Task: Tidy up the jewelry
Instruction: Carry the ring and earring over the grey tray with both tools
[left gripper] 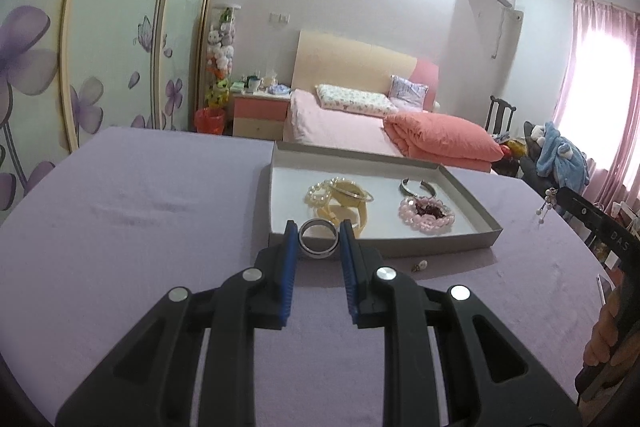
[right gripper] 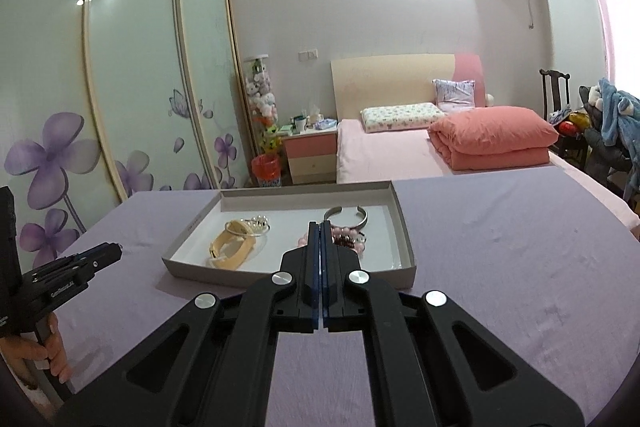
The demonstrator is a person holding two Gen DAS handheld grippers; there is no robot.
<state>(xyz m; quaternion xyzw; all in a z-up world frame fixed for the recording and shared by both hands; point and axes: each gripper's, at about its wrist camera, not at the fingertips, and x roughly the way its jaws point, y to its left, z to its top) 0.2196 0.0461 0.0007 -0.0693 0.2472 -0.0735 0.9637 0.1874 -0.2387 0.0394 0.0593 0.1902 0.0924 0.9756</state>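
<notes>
A grey tray (left gripper: pixel 384 245) with a white floor lies on the purple cloth. It holds a pearl bracelet (left gripper: pixel 318 191), a gold bangle (left gripper: pixel 354 193), a cream bangle (left gripper: pixel 346 217), a silver cuff (left gripper: pixel 418 187) and a pink bead bracelet (left gripper: pixel 426 215). My left gripper (left gripper: pixel 318 231) hovers at the tray's near wall, shut on a silver bangle (left gripper: pixel 318 253) held upright between its blue pads. My right gripper (right gripper: pixel 320 225) is shut and points at the tray. In the left wrist view the right gripper (left gripper: pixel 562 193) has a dangling pearl earring (left gripper: pixel 548 201) hanging from its tip.
A small pendant-like piece (left gripper: pixel 420 265) lies on the cloth just in front of the tray. The purple table (right gripper: pixel 520 247) stretches wide on both sides of the tray. Behind it stand a pink bed (right gripper: pixel 400 155) and a wardrobe (right gripper: pixel 132 67). A hand (right gripper: pixel 52 351) holds the left tool.
</notes>
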